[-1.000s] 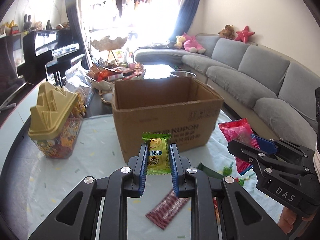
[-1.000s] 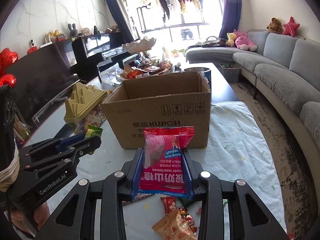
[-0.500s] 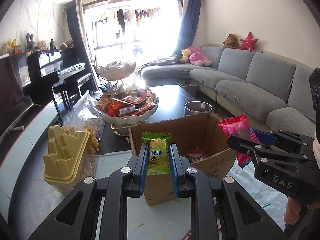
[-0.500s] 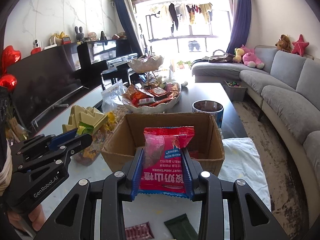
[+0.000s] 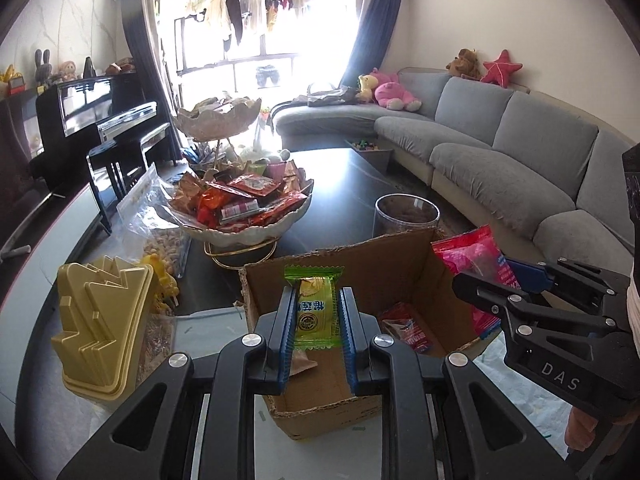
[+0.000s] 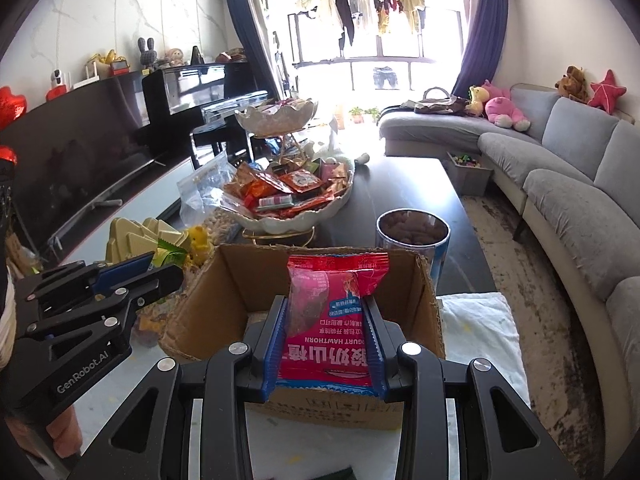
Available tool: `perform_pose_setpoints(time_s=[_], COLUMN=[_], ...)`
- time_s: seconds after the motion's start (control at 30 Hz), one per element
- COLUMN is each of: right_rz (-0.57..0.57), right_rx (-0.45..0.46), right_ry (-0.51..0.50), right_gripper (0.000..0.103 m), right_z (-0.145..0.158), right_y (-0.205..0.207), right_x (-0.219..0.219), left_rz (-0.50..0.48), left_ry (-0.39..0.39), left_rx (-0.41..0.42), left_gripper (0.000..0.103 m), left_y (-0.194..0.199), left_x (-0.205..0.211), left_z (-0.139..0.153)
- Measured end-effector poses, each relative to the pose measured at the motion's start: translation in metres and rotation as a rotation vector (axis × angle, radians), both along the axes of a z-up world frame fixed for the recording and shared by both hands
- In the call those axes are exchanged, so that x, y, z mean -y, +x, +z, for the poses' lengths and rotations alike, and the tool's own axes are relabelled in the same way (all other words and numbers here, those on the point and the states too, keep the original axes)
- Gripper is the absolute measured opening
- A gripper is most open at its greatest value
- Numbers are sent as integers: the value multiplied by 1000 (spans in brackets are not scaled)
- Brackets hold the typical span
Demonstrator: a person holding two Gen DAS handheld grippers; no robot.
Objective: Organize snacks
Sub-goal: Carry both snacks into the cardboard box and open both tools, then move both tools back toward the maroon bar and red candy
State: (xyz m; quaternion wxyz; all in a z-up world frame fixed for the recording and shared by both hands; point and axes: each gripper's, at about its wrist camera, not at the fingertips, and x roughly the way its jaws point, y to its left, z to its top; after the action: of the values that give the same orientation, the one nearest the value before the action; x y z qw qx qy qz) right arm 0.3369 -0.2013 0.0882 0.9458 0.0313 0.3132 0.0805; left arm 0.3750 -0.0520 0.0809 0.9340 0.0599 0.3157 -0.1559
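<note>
My left gripper (image 5: 315, 322) is shut on a small green and yellow snack packet (image 5: 314, 309) and holds it above the open cardboard box (image 5: 400, 264). A red packet (image 5: 406, 328) lies inside the box. My right gripper (image 6: 326, 334) is shut on a red hawthorn snack bag (image 6: 332, 320) and holds it over the near edge of the same box (image 6: 200, 300). Each gripper shows in the other's view: the right one with its red bag (image 5: 476, 264) at the box's right, the left one (image 6: 160, 268) at the box's left.
A white bowl (image 5: 248, 236) piled with snacks stands behind the box, with a smaller tier above it. A yellow-lidded jar (image 5: 100, 320) stands at the left beside a clear bag of nuts (image 5: 160, 232). A glass tub (image 6: 412, 232) stands behind the box. A grey sofa (image 5: 520, 152) runs along the right.
Both grippers have risen and moved forward with their packets, from in front of the box's side to above its open top. The box's inside now shows.
</note>
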Motion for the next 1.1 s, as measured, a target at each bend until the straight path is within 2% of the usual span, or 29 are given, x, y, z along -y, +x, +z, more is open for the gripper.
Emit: perform_pose_setpoints(time_s=[0.27, 0.33, 0.37, 0.4, 0.43, 0.6, 0.9, 1.1], right_rz=[-3, -14, -20, -31, -42, -41, -15, -4], right_rx=[-16, -11, -9, -10, -12, -11, 2, 3], right_ry=[-7, -8, -9, -8, -10, -24, -31, -61], right_gripper=[37, 39, 47, 56, 57, 57, 60, 60], right_z=[-9, -9, -9, -11, -11, -14, -13, -9], right_y=[20, 23, 23, 22, 21, 6, -39, -66], right_x=[2, 3, 4, 5, 6, 9, 6, 0], left_rz=[14, 26, 26, 29, 33, 39, 32, 23], left_ry=[30, 36, 35, 41, 55, 81, 59, 77], left_rx=[-19, -24, -17, -7, 1, 17, 29, 36], left_gripper=[25, 56, 60, 60, 60, 71, 79, 81], left_y=[23, 23, 22, 19, 16, -3, -54, -84], left_x=[5, 5, 4, 3, 3, 3, -5, -8], left_z=[-9, -10, -10, -10, -10, -10, -4, -3])
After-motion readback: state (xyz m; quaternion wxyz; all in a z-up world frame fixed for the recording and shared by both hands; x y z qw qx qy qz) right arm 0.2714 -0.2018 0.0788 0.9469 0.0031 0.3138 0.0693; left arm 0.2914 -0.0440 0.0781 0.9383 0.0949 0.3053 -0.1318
